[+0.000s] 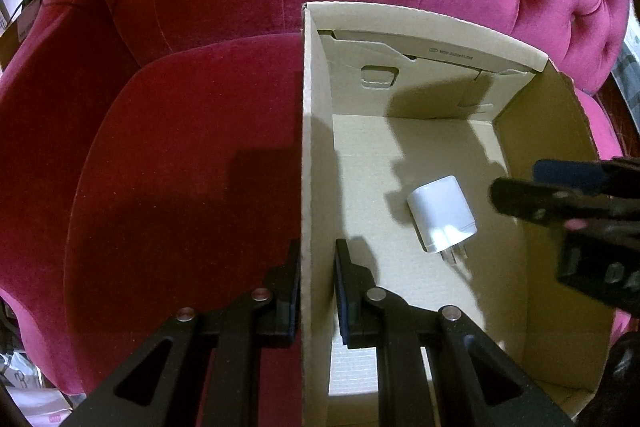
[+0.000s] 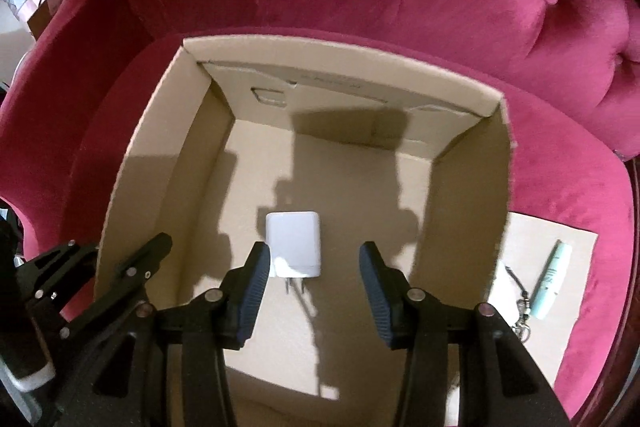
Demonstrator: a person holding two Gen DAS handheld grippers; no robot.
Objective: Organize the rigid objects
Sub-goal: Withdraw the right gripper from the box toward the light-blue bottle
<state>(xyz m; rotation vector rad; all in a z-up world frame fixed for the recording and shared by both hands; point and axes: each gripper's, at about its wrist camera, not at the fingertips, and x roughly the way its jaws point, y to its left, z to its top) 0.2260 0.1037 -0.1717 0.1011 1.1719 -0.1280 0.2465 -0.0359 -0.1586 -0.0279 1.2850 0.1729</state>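
Item: white charger on box floor, just beyond my spread, empty right gripper, prongs nearward; left gripper pinches the left box wall

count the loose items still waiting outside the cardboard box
2, both on the flat cardboard sheet right of the open cardboard box: a pale green plastic tube and a metal keychain clip. Others may lie out of view.

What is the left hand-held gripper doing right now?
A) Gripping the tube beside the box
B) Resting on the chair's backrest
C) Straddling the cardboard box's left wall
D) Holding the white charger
C: the left hand-held gripper has one finger outside and one inside the cardboard box wall; the white charger lies loose on the box floor.
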